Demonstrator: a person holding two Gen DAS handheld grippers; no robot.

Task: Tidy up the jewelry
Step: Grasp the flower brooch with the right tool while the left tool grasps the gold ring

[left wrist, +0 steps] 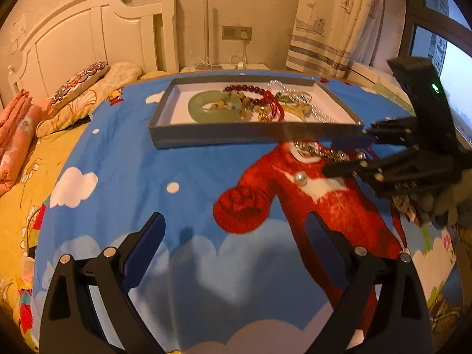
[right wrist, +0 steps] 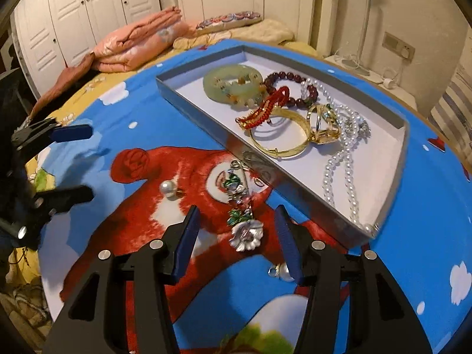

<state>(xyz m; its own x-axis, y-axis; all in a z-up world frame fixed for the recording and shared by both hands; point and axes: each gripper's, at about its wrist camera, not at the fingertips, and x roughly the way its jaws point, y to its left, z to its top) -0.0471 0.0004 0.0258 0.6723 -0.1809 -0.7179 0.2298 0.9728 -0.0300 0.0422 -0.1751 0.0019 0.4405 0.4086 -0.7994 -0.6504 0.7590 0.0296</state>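
A silver flower brooch [right wrist: 246, 234] with green stones lies on the blue bedspread just in front of the grey tray [right wrist: 312, 203]. My right gripper [right wrist: 239, 236] is open, its blue pads on either side of the flower and apart from it. One pearl earring [right wrist: 167, 188] lies to the left, another [right wrist: 281, 271] by the right finger. My left gripper [left wrist: 234, 216] is open over the red cartoon print with nothing between its fingers. From the left wrist I see the right gripper [left wrist: 345, 152] over the brooch [left wrist: 315, 149] and a pearl earring [left wrist: 299, 178].
The tray [left wrist: 256, 137] holds a jade bangle [right wrist: 233, 85], dark red bead bracelet [right wrist: 292, 84], red knotted cord [right wrist: 265, 109], gold bangle [right wrist: 280, 144] and pearl necklace [right wrist: 339, 171]. Folded pink quilts [right wrist: 132, 47] and pillows lie toward the headboard. The left gripper [right wrist: 91, 163] is at the left of the right wrist view.
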